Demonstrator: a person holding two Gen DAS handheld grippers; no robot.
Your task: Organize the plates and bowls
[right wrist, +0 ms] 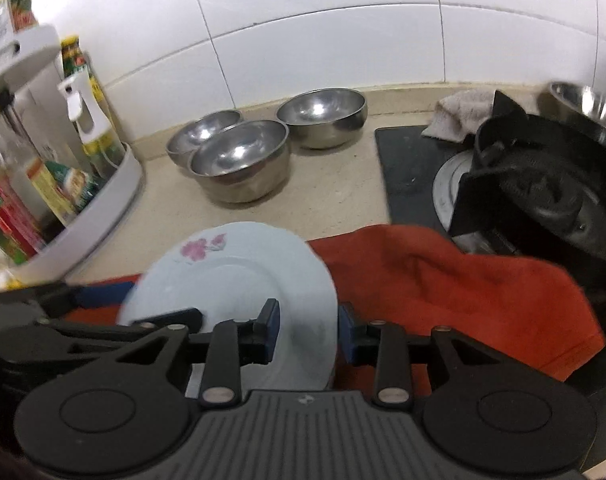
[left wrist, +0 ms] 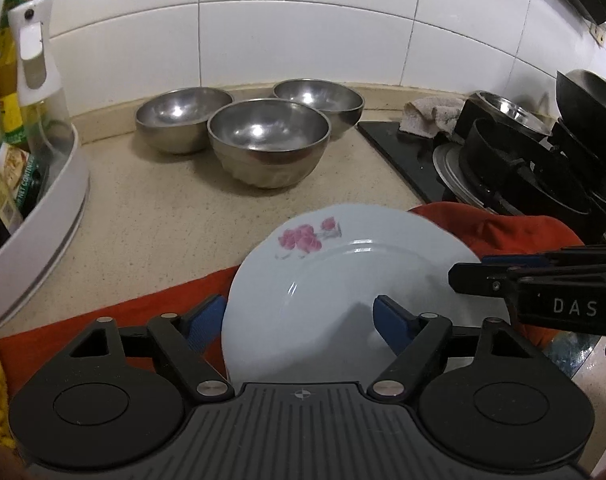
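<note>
1. The left gripper [left wrist: 299,322] is sitting nearest the lens, its two blue pads spread wide apart, one on each side of the left rim of the white plate [left wrist: 343,280]; no pad is pressing on it.
2. The right gripper [right wrist: 309,330] is also spread, and the right edge of the white plate [right wrist: 239,280] is passing between its pads. Whether a pad is touching the rim, I cannot tell.
3. The plate, with a pink flower print near its far rim, is lying over the red cloth [right wrist: 463,280] at the front of the beige counter [left wrist: 163,220].
4. Behind the plate, well apart from it, three steel bowls [left wrist: 268,140] are standing upright close together near the tiled wall [left wrist: 303,40], the front one just beside the two behind it.
5. On the left a white round rack [left wrist: 43,220] is holding a spray bottle [left wrist: 35,76] and other bottles.
6. On the right the black gas stove [right wrist: 543,192] is standing, with a grey rag [right wrist: 459,116] lying at its back corner, and the red cloth is reaching its front edge.
</note>
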